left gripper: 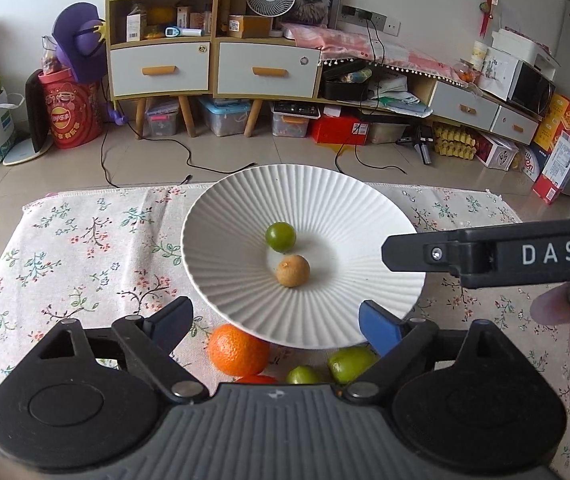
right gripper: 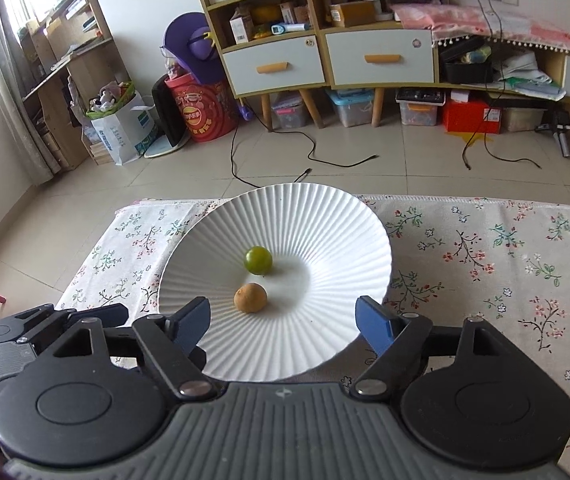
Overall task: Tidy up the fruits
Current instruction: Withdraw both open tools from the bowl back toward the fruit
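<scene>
A white ribbed plate (left gripper: pixel 325 200) sits on the desk (left gripper: pixel 85 240), which is covered with a floral cloth. Two small fruits lie near the plate's centre, just apart: a round green fruit (left gripper: pixel 280 236) farther back and a tan-brown round fruit (left gripper: pixel 293 270) nearer the cameras.

The left hand-held gripper (left gripper: pixel 277 326) has its jaws spread wide and holds nothing. It hovers over the plate's near rim. Between its fingers, on the cloth in front of the plate, lie an orange mandarin (left gripper: pixel 238 350), a small green fruit (left gripper: pixel 303 375) and a larger green fruit (left gripper: pixel 351 363); a sliver of a red-orange fruit (left gripper: pixel 256 379) shows at the gripper body's edge.

The right hand-held gripper (right gripper: pixel 283 322) is also spread wide and empty, its blue-padded fingers (right gripper: pixel 373 328) flanking the near part of the plate.
</scene>
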`<state>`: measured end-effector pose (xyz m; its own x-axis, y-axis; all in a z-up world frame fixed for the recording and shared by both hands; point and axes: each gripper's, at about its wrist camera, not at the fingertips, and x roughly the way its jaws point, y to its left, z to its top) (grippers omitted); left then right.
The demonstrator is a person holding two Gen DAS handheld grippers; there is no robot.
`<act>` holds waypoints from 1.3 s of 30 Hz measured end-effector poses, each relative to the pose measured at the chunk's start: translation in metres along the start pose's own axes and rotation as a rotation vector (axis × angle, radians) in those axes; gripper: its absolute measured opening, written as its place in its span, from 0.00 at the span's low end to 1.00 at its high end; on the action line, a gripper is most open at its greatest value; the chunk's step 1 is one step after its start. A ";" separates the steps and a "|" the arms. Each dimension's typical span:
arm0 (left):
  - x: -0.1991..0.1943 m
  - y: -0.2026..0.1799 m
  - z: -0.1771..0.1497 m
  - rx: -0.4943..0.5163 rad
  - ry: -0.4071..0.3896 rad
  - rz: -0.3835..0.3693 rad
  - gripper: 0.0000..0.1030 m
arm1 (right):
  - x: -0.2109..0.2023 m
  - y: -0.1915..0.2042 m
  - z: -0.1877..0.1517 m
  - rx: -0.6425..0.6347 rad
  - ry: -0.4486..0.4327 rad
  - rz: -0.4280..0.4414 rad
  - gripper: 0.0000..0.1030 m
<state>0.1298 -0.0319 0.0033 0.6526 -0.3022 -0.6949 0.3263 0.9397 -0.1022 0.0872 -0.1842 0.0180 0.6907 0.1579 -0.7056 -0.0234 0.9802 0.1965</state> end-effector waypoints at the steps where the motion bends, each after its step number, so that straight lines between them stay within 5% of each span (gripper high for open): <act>1: -0.004 0.001 -0.001 -0.006 0.000 0.001 0.86 | -0.003 0.001 -0.001 -0.004 -0.004 -0.006 0.80; 6: -0.019 0.004 -0.005 -0.024 0.001 0.003 0.93 | -0.017 0.006 -0.008 -0.015 -0.023 -0.029 0.88; 17: -0.040 0.015 -0.027 -0.015 0.018 0.009 0.94 | -0.034 0.011 -0.029 -0.029 -0.062 -0.043 0.99; 29: -0.055 0.018 -0.063 0.099 -0.002 0.016 0.94 | -0.045 0.023 -0.072 -0.142 -0.094 -0.011 0.99; 39: -0.059 0.038 -0.090 0.083 0.018 -0.019 0.93 | -0.041 0.025 -0.093 -0.172 -0.081 0.003 0.99</act>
<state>0.0418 0.0362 -0.0238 0.6338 -0.3164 -0.7058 0.3946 0.9171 -0.0568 -0.0088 -0.1548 -0.0120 0.7463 0.1577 -0.6467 -0.1442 0.9868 0.0742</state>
